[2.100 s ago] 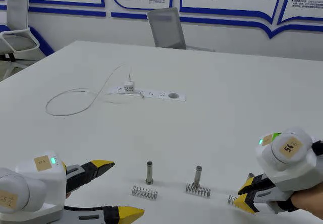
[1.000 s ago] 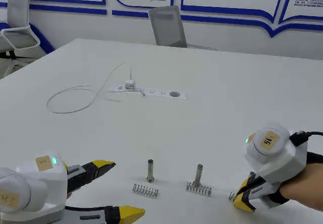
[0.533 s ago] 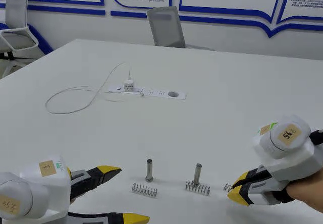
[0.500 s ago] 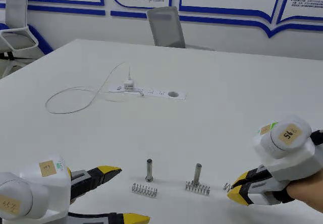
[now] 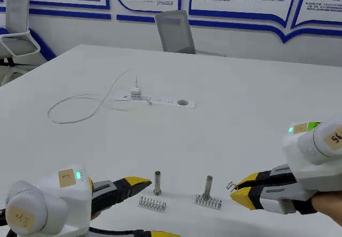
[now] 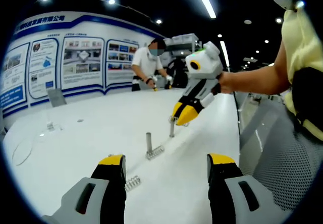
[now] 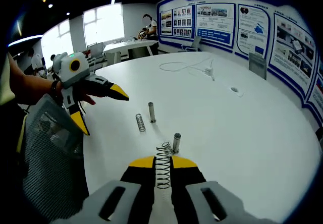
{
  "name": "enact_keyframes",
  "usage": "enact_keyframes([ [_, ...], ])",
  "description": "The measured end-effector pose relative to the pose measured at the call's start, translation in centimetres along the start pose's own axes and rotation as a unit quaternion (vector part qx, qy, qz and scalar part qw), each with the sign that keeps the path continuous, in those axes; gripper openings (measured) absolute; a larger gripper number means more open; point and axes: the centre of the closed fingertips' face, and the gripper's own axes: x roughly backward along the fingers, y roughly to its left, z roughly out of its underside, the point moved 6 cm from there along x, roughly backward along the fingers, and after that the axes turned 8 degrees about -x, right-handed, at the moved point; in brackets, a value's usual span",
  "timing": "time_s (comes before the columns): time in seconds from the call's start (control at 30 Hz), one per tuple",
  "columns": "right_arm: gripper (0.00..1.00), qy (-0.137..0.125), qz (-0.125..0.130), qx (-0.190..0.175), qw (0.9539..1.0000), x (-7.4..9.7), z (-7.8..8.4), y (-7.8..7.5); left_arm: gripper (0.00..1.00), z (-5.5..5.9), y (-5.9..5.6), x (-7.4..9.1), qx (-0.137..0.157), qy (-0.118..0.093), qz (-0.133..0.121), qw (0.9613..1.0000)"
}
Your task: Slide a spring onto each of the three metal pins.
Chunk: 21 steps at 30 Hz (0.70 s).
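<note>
Shows right gripper (image 5: pixel 241 190) clamped on a spring (image 7: pixel 162 169), aimed lengthwise toward the nearest pin (image 7: pixel 176 142), likely for threading, and left gripper (image 6: pixel 166 164) gaping empty alongside.

Upright pins (image 5: pixel 157 182), springs (image 5: pixel 153 203) lying beside; one spring (image 7: pixel 162 168) clamped.

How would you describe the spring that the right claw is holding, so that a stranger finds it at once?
Near the front edge of the white table stand two upright metal pins, each with a loose spring lying by its base. Right of them is the yellow-tipped right claw. The held spring is clamped between its tips, whereas the other two lie on the table.
</note>
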Motion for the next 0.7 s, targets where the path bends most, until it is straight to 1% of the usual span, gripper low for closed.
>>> enact_keyframes([
  [0.07, 0.12, -0.015, -0.005, -0.003, 0.9999, 0.2, -0.4, 0.2, 0.66, -0.2, 0.1, -0.1, -0.001, 0.0, 0.002, 1.0],
  [0.13, 0.12, -0.036, -0.015, -0.008, 0.9992, 0.6, -1.0, 0.6, 0.65, -0.5, 0.1, -0.3, 0.0, -0.005, 0.006, 1.0],
  [0.2, 0.12, -0.06, -0.025, -0.012, 0.9978, 0.9, -1.8, 0.9, 0.65, -1.0, 0.1, -0.6, 0.0, -0.009, 0.01, 0.9999],
  [0.23, 0.12, -0.067, -0.031, -0.014, 0.9972, 1.0, -2.1, 1.1, 0.64, -1.2, 0.2, -0.7, 0.0, -0.012, 0.012, 0.9999],
  [0.27, 0.12, -0.08, -0.037, -0.015, 0.996, 1.1, -2.6, 1.3, 0.64, -1.5, 0.2, -0.9, 0.001, -0.016, 0.015, 0.9998],
  [0.4, 0.12, -0.108, -0.049, -0.018, 0.9928, 1.5, -3.6, 2.0, 0.63, -2.9, 0.3, -1.5, -0.001, -0.032, 0.024, 0.9992],
  [0.5, 0.12, -0.133, -0.062, -0.025, 0.9889, 1.8, -4.5, 2.5, 0.62, -4.0, 0.2, -2.2, -0.001, -0.047, 0.034, 0.9983],
  [0.6, 0.12, -0.154, -0.074, -0.034, 0.9848, 2.2, -5.2, 2.9, 0.6, -4.6, 0.2, -2.7, 0.001, -0.054, 0.042, 0.9977],
  [0.63, 0.12, -0.157, -0.077, -0.037, 0.9839, 2.2, -5.3, 2.9, 0.6, -4.7, 0.1, -2.9, 0.002, -0.055, 0.045, 0.9975],
  [0.7, 0.12, -0.173, -0.09, -0.051, 0.9795, 2.4, -5.7, 3.1, 0.58, -5.0, -0.1, -3.3, 0.004, -0.058, 0.055, 0.9968],
])
